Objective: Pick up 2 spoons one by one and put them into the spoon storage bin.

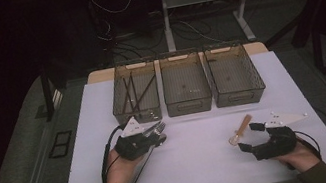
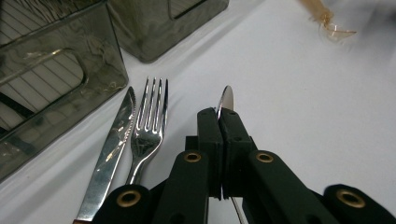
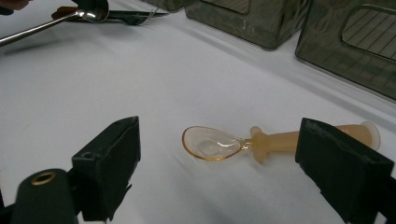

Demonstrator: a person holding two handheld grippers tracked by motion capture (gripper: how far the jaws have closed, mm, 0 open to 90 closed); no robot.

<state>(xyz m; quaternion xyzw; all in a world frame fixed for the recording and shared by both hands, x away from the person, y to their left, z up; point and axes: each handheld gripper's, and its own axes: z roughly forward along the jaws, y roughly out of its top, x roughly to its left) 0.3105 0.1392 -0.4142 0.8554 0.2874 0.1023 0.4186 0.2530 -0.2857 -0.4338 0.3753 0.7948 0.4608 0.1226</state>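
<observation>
My left gripper (image 2: 219, 119) is shut on a metal spoon (image 2: 226, 99), whose bowl pokes out past the jaw tips just above the white table. In the high view this gripper (image 1: 152, 141) is at the left of the table, in front of the left bin. A metal fork (image 2: 150, 122) and a knife (image 2: 111, 151) lie side by side just left of it. At the right of the table my right gripper (image 1: 250, 137) stands open. Between and just beyond its jaws (image 3: 222, 135) lies an amber plastic spoon (image 3: 212, 143), untouched, bowl toward me.
Three smoky clear bins stand in a row at the back: the left bin (image 1: 121, 110) holds dark sticks, the middle bin (image 1: 189, 104) and right bin (image 1: 239, 97) look bare. The white table (image 1: 199, 166) ends close in front of both hands.
</observation>
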